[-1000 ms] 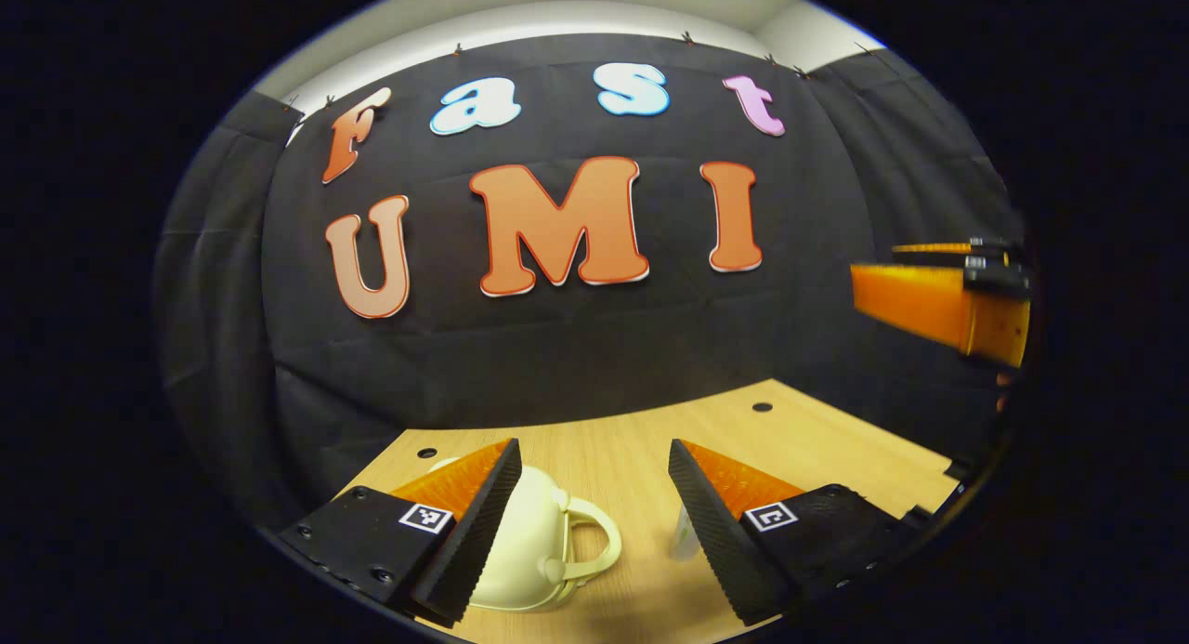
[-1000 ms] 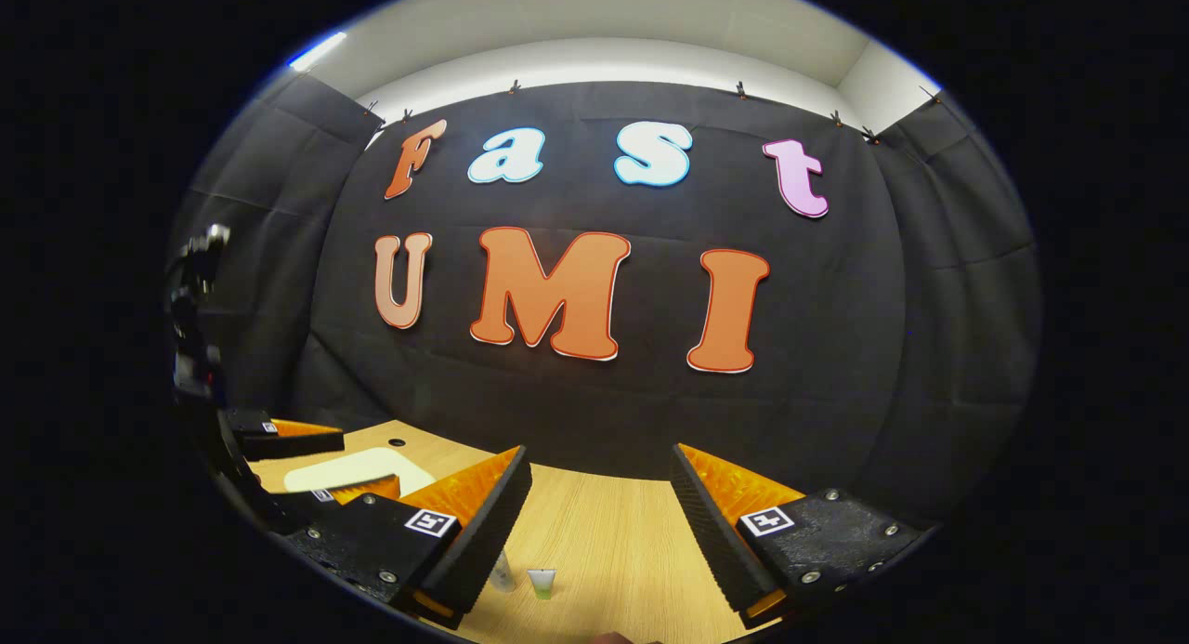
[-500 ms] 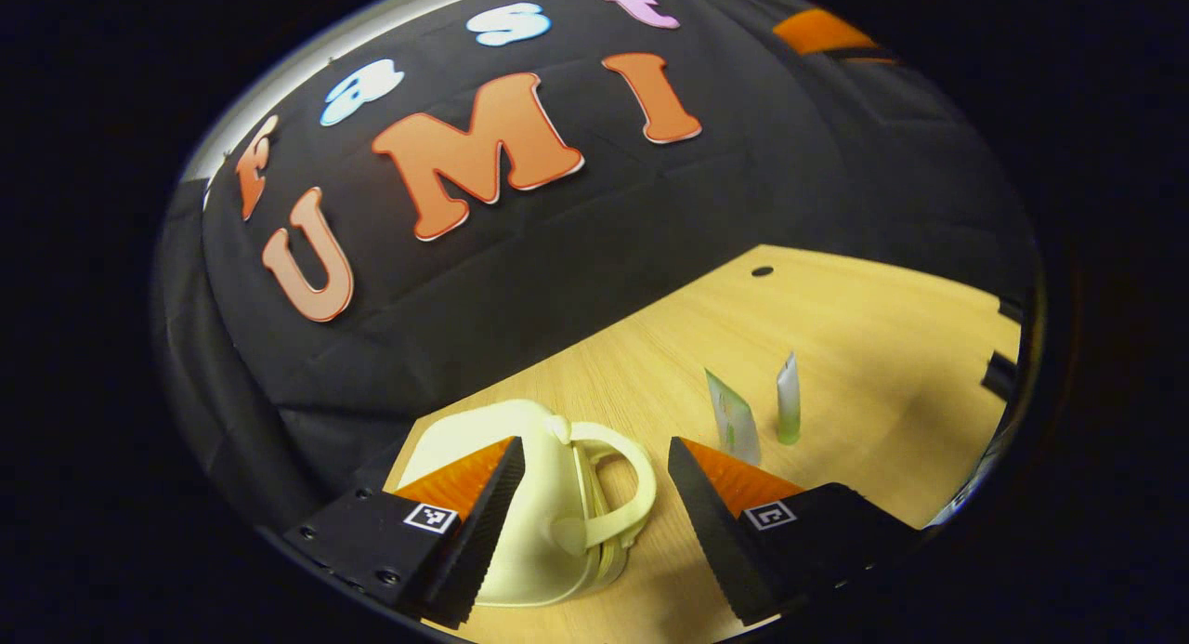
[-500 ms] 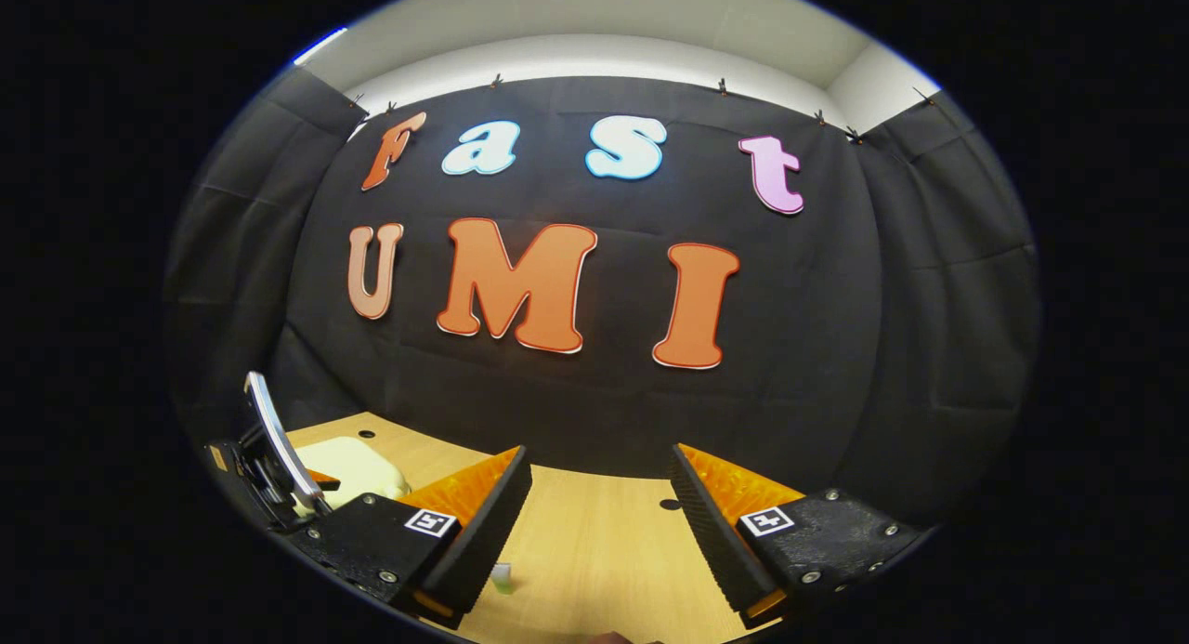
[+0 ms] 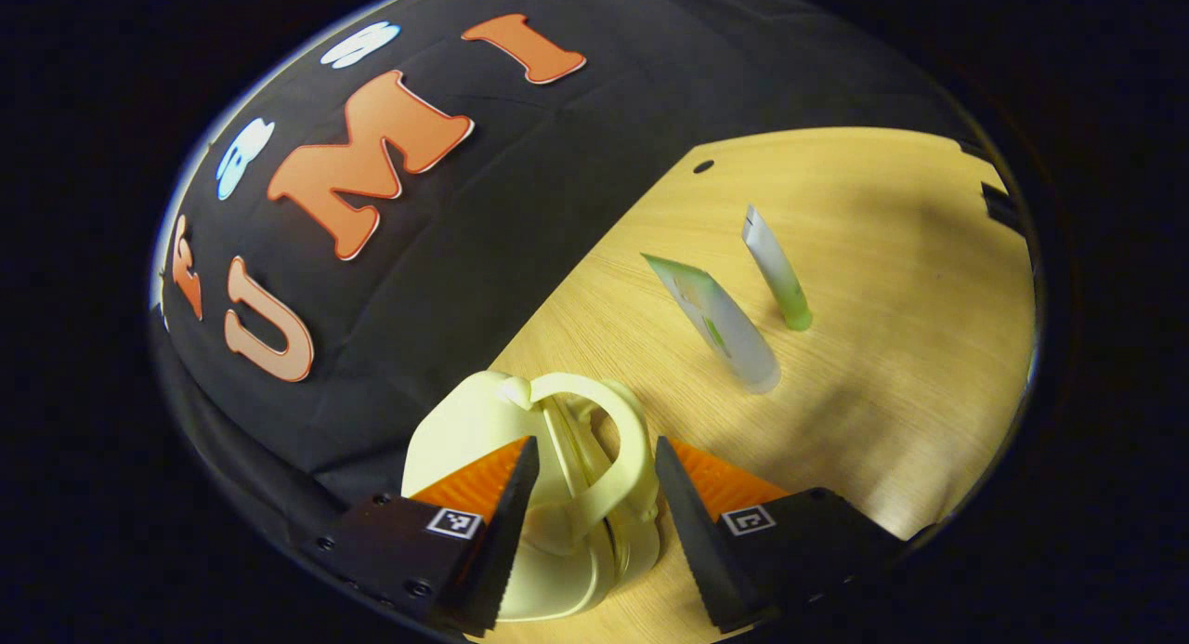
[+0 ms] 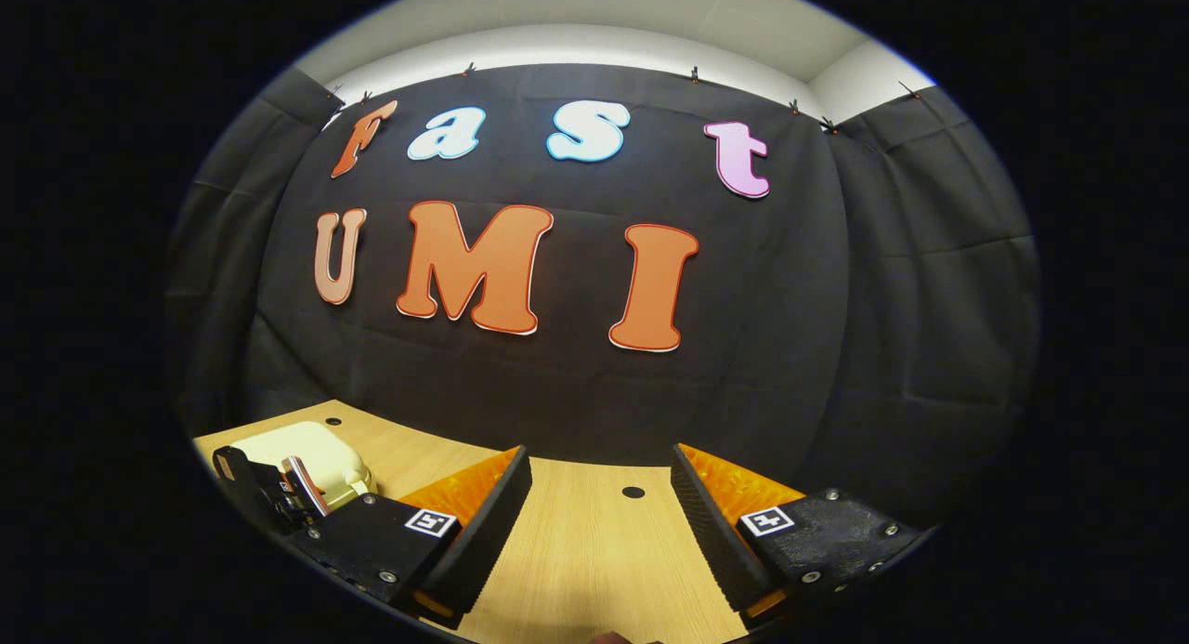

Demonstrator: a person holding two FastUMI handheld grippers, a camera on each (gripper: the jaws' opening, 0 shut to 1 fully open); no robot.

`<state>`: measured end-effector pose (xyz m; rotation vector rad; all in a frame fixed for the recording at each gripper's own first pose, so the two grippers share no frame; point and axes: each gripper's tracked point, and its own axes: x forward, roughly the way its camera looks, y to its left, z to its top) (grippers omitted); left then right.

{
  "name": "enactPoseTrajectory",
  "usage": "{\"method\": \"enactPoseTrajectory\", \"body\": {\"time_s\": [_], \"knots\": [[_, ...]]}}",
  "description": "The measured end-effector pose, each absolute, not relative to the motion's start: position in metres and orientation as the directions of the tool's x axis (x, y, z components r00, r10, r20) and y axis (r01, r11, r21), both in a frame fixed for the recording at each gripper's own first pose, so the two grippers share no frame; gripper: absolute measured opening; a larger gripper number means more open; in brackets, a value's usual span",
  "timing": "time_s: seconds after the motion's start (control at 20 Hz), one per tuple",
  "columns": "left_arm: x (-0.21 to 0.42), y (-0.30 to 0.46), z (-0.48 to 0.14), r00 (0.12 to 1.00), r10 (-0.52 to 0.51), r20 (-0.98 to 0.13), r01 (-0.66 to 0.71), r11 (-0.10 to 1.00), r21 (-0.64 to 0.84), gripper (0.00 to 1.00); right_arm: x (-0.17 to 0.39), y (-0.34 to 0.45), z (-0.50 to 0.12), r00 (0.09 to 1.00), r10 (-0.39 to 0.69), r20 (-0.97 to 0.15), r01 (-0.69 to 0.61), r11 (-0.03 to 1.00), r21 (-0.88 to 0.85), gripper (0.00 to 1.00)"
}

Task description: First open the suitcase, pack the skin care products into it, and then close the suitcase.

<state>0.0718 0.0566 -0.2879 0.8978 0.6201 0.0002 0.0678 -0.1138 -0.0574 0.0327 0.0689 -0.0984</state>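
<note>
Two spread fingers of the left hand-held gripper point(image 5: 587, 523) straddle the closed cream suitcase's point(image 5: 464, 426) handle point(image 5: 608, 458); opening underway, judged next: pinch it

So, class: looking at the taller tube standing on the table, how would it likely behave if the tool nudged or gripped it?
The taller tube stands on its narrow cap end, so it would probably tip at a light nudge. Its top end is flat and crimped, which suggests a soft body that may dent when squeezed. It looks small beside the suitcase, so it is likely light.
</note>
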Motion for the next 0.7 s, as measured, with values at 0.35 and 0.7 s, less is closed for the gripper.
{"method": "enactPoseTrajectory", "body": {"time_s": [0.35, 0.7], "knots": [[0.096, 0.058, -0.310, 0.847, 0.339, -0.409, 0.256, 0.414, 0.873, 0.33, 0.073, -0.114, -0.064, 0.995, -0.066, -0.076, 0.070, 0.996, 0.047, 0.95], [0.092, 0.052, -0.284, 0.857, 0.338, -0.389, 0.136, 0.579, 0.804, 0.04, 0.074, -0.115, -0.070, 0.997, -0.022, -0.069, 0.025, 0.999, 0.046, 0.95]]}}
